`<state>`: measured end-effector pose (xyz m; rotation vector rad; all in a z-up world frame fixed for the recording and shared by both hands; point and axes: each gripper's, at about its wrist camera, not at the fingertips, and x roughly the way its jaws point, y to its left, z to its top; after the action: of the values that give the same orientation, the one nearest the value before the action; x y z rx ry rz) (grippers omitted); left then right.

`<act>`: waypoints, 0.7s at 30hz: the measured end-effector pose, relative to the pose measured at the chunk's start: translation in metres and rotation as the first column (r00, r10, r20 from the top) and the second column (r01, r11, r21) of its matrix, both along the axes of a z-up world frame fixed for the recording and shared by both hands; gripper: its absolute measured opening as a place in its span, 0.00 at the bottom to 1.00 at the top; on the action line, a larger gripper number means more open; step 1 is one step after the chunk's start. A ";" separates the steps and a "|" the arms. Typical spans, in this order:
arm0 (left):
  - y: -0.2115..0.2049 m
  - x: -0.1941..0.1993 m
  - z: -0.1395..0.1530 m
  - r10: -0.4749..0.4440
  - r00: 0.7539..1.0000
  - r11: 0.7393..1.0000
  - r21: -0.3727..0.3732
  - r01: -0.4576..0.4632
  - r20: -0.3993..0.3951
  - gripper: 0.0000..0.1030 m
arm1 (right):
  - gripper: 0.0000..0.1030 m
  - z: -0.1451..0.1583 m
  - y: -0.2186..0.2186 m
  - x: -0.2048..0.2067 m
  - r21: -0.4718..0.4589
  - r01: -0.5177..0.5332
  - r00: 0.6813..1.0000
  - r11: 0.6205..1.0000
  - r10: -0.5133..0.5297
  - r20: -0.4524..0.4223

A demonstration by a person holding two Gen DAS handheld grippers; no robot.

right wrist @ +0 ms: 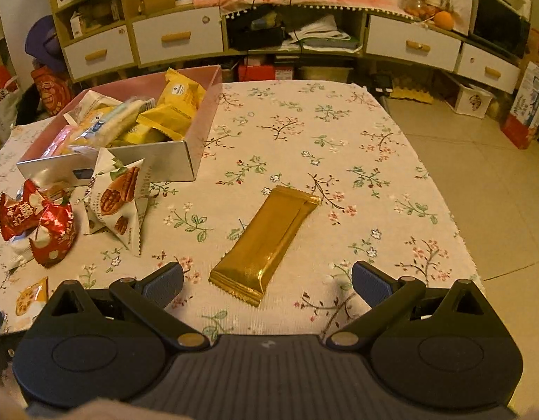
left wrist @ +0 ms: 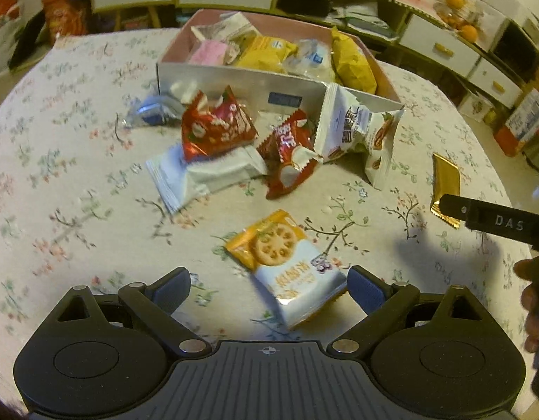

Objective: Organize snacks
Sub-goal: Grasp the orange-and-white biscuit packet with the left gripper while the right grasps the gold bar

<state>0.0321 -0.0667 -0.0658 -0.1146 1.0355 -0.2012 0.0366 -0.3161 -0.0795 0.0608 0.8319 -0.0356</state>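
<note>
My left gripper is open, its jaws on either side of an orange-and-white cracker packet lying on the floral tablecloth. My right gripper is open just behind a gold foil bar, which also shows in the left wrist view. A pink-lined box holds several yellow, pink and clear snack packets; it shows in the right wrist view too. Loose red packets, a white packet and a white pecan packet lie in front of the box.
The right tool's black body reaches in at the right edge of the left wrist view. The table's right edge drops to a tiled floor. White drawer cabinets stand behind the table.
</note>
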 end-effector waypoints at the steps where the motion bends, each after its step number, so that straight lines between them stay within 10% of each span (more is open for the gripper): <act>1: -0.002 -0.001 -0.001 0.009 1.000 1.000 0.004 -0.009 0.005 0.93 | 1.00 -0.001 0.001 0.002 0.000 0.001 1.000 1.000 -0.001 0.002; 16: -0.014 -0.001 0.002 0.009 0.997 1.000 0.027 -0.011 0.071 0.42 | 0.89 -0.015 0.002 0.025 -0.006 0.056 0.998 0.998 -0.056 -0.009; 21: -0.014 0.000 0.002 -0.003 0.997 1.000 0.021 0.002 0.073 0.39 | 0.86 -0.014 0.002 0.026 -0.005 0.070 0.998 0.998 -0.070 -0.004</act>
<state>0.0316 -0.0811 -0.0638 -0.0860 0.9650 -0.1954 0.0621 -0.3144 -0.0936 0.0852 0.8336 -0.1033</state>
